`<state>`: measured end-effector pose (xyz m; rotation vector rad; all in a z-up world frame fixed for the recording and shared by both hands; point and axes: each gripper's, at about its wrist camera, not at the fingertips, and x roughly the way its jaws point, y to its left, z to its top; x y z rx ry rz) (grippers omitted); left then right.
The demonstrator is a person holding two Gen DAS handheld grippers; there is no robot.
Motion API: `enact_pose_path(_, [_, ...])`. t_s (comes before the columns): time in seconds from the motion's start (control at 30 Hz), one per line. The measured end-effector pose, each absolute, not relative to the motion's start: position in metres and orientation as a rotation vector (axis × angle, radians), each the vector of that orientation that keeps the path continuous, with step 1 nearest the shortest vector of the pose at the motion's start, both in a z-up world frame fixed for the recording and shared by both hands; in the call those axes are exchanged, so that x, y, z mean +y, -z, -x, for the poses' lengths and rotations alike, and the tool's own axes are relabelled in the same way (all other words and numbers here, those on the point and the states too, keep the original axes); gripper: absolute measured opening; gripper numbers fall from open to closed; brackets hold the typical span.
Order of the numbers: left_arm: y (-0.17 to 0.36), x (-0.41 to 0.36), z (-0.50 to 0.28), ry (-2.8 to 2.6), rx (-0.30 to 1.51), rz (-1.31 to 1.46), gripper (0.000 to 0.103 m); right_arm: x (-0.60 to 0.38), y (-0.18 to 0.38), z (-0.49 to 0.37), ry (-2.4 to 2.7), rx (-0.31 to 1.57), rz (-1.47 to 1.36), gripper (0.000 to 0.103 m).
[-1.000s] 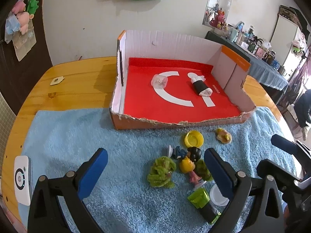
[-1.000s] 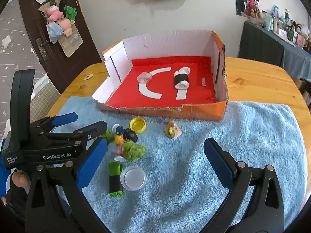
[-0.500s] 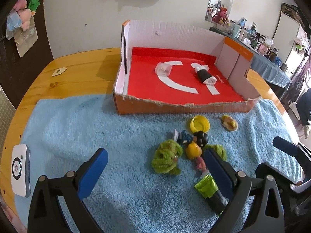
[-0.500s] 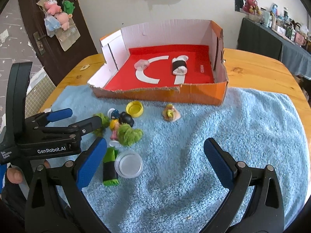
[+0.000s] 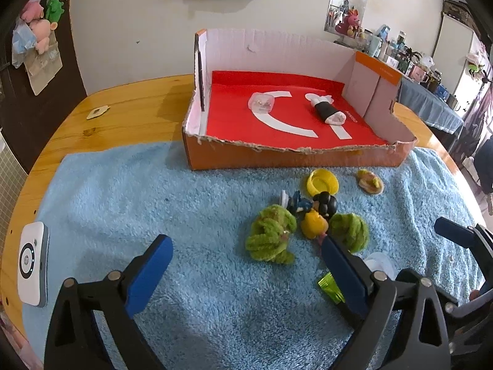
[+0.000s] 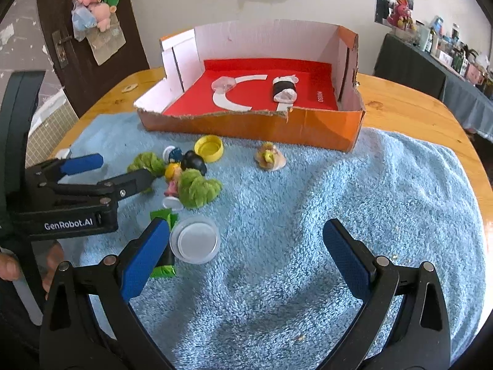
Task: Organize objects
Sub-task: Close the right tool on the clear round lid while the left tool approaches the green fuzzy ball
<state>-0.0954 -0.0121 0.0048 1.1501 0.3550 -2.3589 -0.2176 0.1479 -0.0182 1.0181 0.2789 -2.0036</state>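
Both grippers, left gripper (image 5: pixel 246 262) and right gripper (image 6: pixel 246 246), gape empty; next: close on green pompom (image 5: pixel 271 237), carry to box (image 5: pixel 295 157)

Bare blue towel (image 6: pixel 354 191) lies open toward the surface's right edge. A toy cluster (image 5: pixel 308 219) crowds the towel's middle, the cardboard box (image 6: pixel 255 126) walls the far edge, and a clear lid (image 6: pixel 194 240) sits near the front.
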Motion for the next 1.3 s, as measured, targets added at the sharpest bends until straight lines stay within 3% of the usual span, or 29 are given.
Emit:
enact_pose_path(0.17, [-0.003, -0.013, 0.095, 2.362, 0.359, -1.155, 0.092, 0.145, 0.022, 0.211, 1.991, 0.314, -1.007, 0.101])
enact_pose_path(0.67, [0.002, -0.013, 0.094, 2.366, 0.362, -1.162, 0.088, 0.131, 0.035, 0.201, 1.998, 0.433, -0.986, 0.099])
enact_pose_path(0.83, [0.004, -0.013, 0.096, 2.374, 0.36, -1.173, 0.085, 0.132, 0.04, 0.208, 2.03, 0.466, -1.01, 0.081])
enact_pose_path(1.0, [0.004, -0.012, 0.098, 2.382, 0.351, -1.175, 0.078, 0.128, 0.041, 0.204, 2.028, 0.484, -0.994, 0.078])
enact_pose_path(1.1, [0.004, -0.012, 0.099, 2.384, 0.353, -1.17, 0.074, 0.123, 0.04, 0.202, 2.015, 0.484, -0.978, 0.062])
enact_pose_path(1.3, [0.005, -0.013, 0.101, 2.387, 0.352, -1.17, 0.061, 0.121, 0.04, 0.202, 1.989, 0.44, -0.981, 0.039])
